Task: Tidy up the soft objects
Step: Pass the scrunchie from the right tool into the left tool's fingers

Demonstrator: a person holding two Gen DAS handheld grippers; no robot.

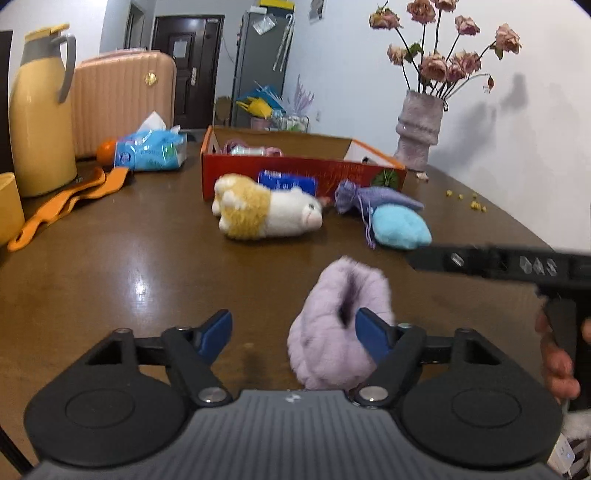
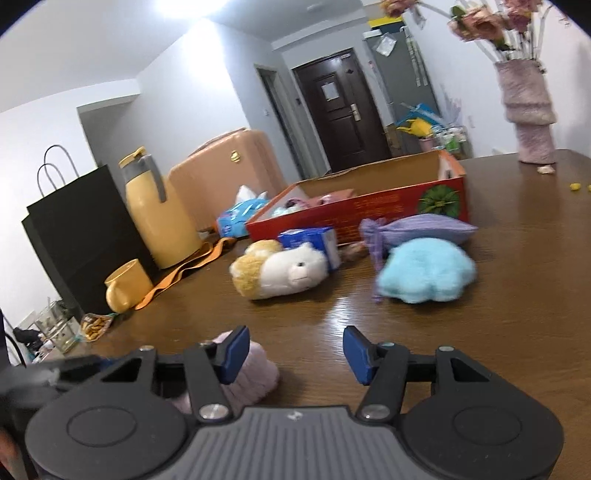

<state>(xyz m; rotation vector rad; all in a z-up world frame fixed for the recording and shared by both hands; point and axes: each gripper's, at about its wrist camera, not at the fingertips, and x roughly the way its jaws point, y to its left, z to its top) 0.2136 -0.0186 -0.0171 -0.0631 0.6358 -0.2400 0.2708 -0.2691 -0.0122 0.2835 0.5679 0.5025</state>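
Your left gripper (image 1: 293, 330) parted, lilac fluffy toy (image 1: 340, 328) against its right finger only, your right gripper (image 2: 293, 354) parted and empty, toy on brown table (image 1: 129, 266) before red box (image 1: 295, 173)

Pale walls (image 2: 207, 92), dark door (image 2: 338, 110); grey fridge (image 1: 264, 62), glossy brown table (image 1: 110, 266), bright ceiling light (image 2: 184, 7)
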